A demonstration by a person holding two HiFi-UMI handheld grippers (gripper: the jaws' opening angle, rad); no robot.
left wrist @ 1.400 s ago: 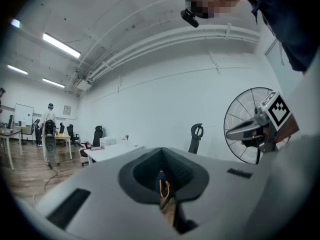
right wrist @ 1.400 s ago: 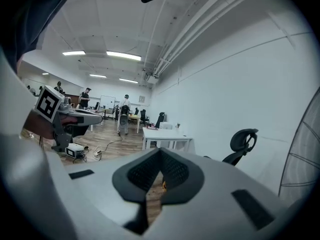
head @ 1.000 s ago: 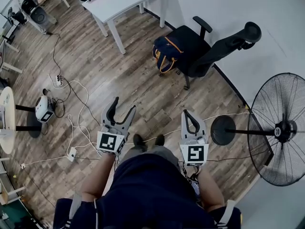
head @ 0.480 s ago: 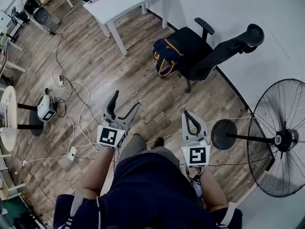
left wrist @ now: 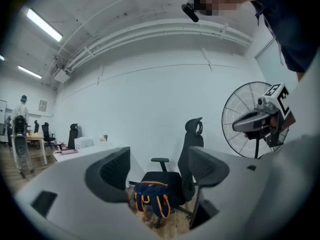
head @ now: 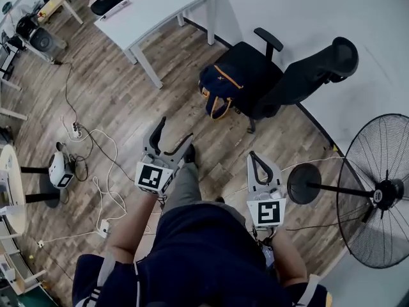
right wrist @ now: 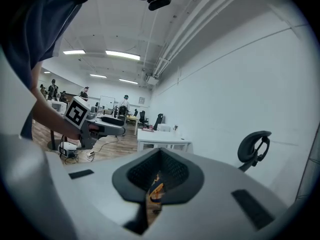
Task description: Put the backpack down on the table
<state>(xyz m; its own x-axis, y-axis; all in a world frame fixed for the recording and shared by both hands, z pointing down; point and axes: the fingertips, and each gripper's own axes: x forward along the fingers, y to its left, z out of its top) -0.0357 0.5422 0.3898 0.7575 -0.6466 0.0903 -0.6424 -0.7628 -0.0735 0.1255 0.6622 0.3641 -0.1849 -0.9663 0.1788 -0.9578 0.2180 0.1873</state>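
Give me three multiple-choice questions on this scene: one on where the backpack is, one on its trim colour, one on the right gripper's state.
1. Where is the backpack? A on the white table; B on the office chair seat; C on the floor by the fan.
2. What colour is its trim? A orange; B green; C white.
3. The right gripper is: A wide open; B shut and empty; C clamped on a strap.
Answers: 1 B, it rests on the seat; 2 A, orange edging on navy; 3 B, the jaw tips meet with nothing between.
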